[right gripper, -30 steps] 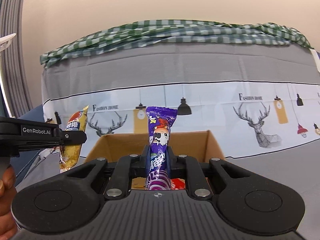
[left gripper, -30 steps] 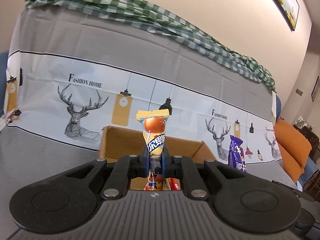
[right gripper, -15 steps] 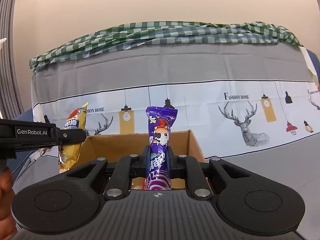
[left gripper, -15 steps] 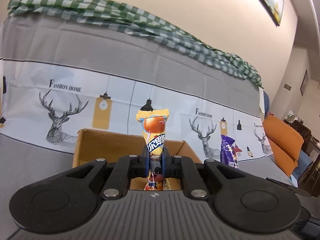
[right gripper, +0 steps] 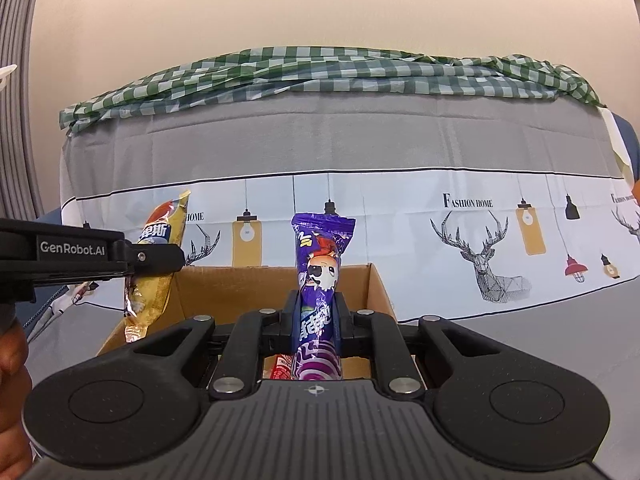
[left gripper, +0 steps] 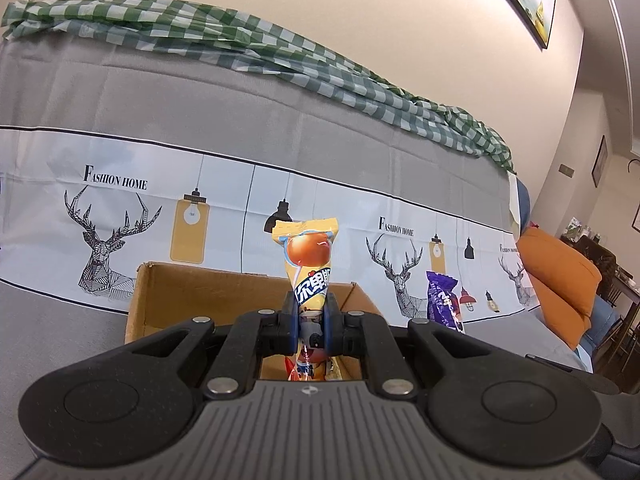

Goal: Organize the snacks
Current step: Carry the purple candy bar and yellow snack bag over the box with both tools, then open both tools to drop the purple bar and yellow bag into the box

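Left wrist view: a yellow snack packet [left gripper: 310, 276] stands upright between the fingers of the left hand-held gripper [left gripper: 311, 320], which is clamped on the packet's lower half. The packet's top (printed with an orange ball) rises above the far wall of an open cardboard box [left gripper: 192, 296] that sits just ahead of and below the gripper. More wrappers show inside the box through the gap under the fingers. To the right, a purple snack packet [left gripper: 443, 304] is seen upright beside the box.

From the right wrist view, that purple snack packet [right gripper: 320, 280] is pinched upright in the right hand-held gripper [right gripper: 318, 320], whose fingers press on its lower half. It is held over the near side of the cardboard box [right gripper: 376, 292], and a red wrapper [right gripper: 280, 368] lies inside the box under the fingers. At the left, the left hand-held gripper [right gripper: 160, 258] reaches in from the side with the yellow snack packet [right gripper: 154, 272] in its grip, above the box's left corner.

Behind the box lies a grey and white cloth [right gripper: 400, 200] printed with deer and lamps, which covers the surface under the box and the rise behind it. A green checked cloth [right gripper: 320, 74] is bunched along the top, and an orange cushion [left gripper: 560, 280] lies at the far right.
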Tool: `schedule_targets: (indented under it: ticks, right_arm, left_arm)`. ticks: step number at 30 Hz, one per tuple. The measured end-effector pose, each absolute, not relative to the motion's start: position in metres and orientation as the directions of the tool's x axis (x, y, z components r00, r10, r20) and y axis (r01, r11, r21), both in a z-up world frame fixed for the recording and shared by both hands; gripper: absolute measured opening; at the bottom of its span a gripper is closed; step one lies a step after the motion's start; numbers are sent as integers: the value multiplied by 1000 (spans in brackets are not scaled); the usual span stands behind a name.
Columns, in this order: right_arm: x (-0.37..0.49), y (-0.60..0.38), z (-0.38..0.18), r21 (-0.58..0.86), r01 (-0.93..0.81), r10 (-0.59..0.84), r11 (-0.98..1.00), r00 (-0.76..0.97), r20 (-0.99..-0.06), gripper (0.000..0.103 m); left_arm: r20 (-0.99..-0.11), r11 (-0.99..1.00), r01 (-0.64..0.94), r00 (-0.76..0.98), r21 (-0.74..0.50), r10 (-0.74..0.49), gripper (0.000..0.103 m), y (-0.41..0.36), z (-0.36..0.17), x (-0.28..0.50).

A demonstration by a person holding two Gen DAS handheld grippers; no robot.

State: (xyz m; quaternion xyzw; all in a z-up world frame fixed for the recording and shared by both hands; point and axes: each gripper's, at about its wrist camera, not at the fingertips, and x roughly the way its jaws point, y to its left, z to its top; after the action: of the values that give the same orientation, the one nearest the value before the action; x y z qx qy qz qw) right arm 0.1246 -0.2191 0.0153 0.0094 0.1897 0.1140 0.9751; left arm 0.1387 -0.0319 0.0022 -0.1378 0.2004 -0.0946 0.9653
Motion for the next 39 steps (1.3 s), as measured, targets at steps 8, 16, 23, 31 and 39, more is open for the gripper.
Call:
schedule_targets:
  ticks: [8,16,23,31,39]
  right_arm:
    - [123,-218,16,52,-226,230,973,903,-364,16]
    - [121,-217,17,50,-235,237,971,903,-358,16]
    - [122,-218,16,49,-243,244,969,902,-357,16]
    - [123,-210,16,30,-254,245,967,889,-386,67]
    - [117,-216,26,117,-216,246,969,880,-407,102]
  left_arm:
    - [-361,945,128,902,-302,-237,12,-32,2,140]
    - [-362,945,127,902,-301,-236,12,-32,2,141]
    - [-367,942,133,897,-308,-247,12,-31,2,142]
    - [-364,950,122,904,-287,-226,47,-19,5,137]
    - [-355,956,117,911,-268,-211,86,3,22,101]
